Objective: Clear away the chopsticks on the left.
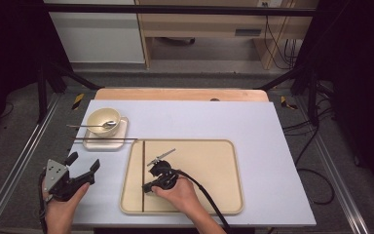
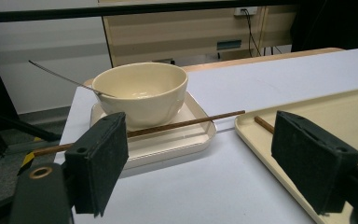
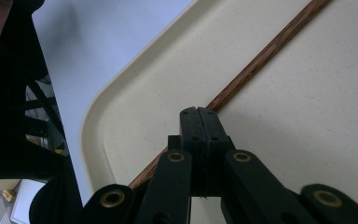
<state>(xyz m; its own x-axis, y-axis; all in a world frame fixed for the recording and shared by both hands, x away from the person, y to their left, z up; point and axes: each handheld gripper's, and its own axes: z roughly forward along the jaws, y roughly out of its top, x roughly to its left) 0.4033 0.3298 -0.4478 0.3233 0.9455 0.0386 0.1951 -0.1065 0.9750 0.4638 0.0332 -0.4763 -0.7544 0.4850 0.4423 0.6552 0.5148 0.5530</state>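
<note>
One brown chopstick (image 1: 143, 161) (image 3: 261, 60) lies lengthwise along the left side of a beige tray (image 1: 209, 165) (image 3: 135, 93). My right gripper (image 1: 148, 187) (image 3: 199, 114) is over it, pads pressed together. The chopstick passes underneath the tips, and I see nothing between the pads. A second chopstick (image 1: 104, 140) (image 2: 182, 123) rests across the front rim of a small square plate (image 1: 122, 127) (image 2: 200, 112). On that plate stands a cream bowl (image 1: 103, 121) (image 2: 142, 91) holding a metal spoon (image 1: 90, 126) (image 2: 60, 77). My left gripper (image 1: 84, 162) (image 2: 200, 135) is open at the table's front left, facing the plate, jaws wide apart.
A pale lavender mat (image 1: 253, 122) covers the table, with a wooden edge (image 1: 180, 93) at the back. A black cable (image 1: 207, 197) trails from the right gripper across the tray. Metal frame bars (image 1: 41, 92) stand at both sides.
</note>
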